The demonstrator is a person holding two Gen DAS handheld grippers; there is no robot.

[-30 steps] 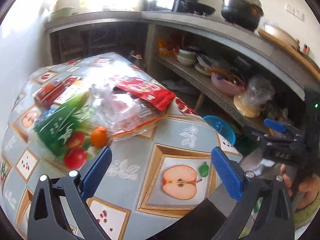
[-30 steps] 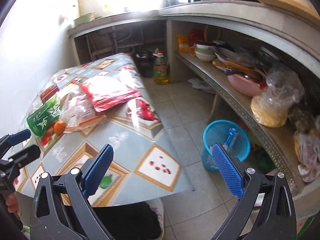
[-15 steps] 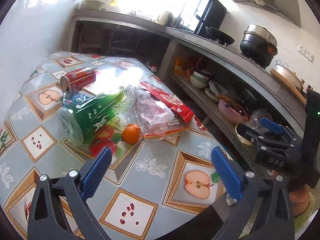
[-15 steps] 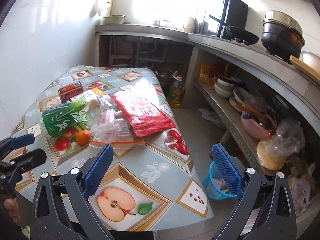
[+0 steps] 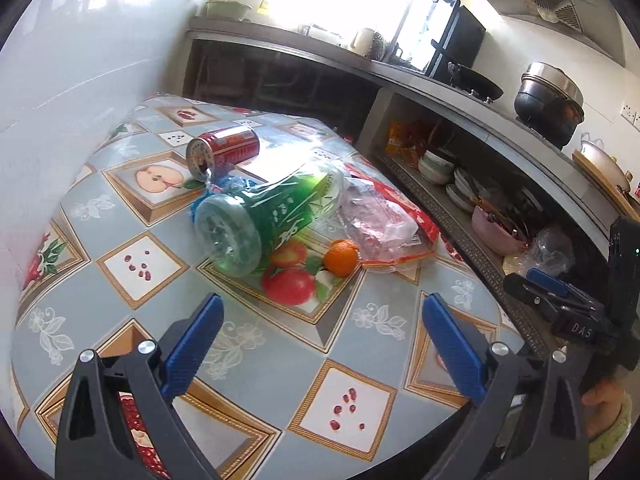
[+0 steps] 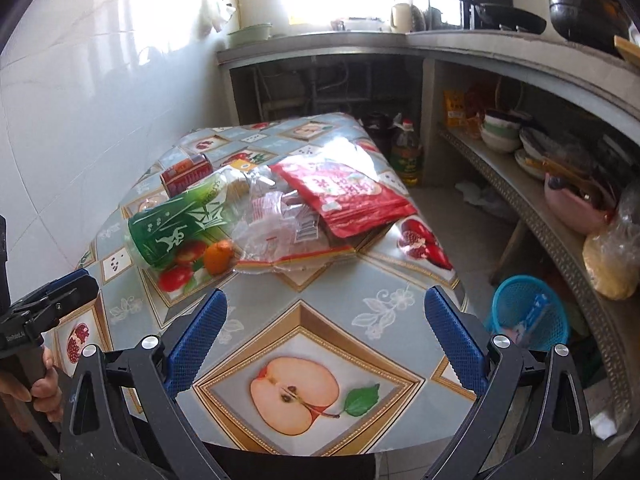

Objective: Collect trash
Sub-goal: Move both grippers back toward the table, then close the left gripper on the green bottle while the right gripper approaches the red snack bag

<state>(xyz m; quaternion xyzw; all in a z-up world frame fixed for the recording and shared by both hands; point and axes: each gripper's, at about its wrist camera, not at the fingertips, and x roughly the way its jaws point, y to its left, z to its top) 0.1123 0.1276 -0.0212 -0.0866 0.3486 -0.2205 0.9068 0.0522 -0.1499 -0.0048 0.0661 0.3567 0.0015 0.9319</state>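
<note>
Trash lies on a fruit-print table (image 5: 360, 392) (image 6: 320, 304): a green plastic bottle (image 5: 264, 220) (image 6: 176, 228) on its side, a red can (image 5: 224, 152) (image 6: 186, 174), a clear crumpled wrapper (image 5: 376, 220) (image 6: 280, 224), a red snack bag (image 6: 344, 196) and a small orange (image 5: 341, 258) (image 6: 218, 257). My left gripper (image 5: 320, 340) is open and empty above the table's near part. My right gripper (image 6: 324, 340) is open and empty over the near edge. A blue mesh bin (image 6: 528, 316) stands on the floor at right.
A white tiled wall (image 6: 80, 120) borders the table on the left. A concrete counter with a lower shelf of bowls (image 6: 500, 136) runs along the right. An oil bottle (image 6: 406, 152) stands on the floor behind the table. Pots (image 5: 548, 100) sit on the counter.
Both grippers have risen and tilted, so the views now look further across the table toward the back wall. The trash has not moved. Both grippers stay open.
</note>
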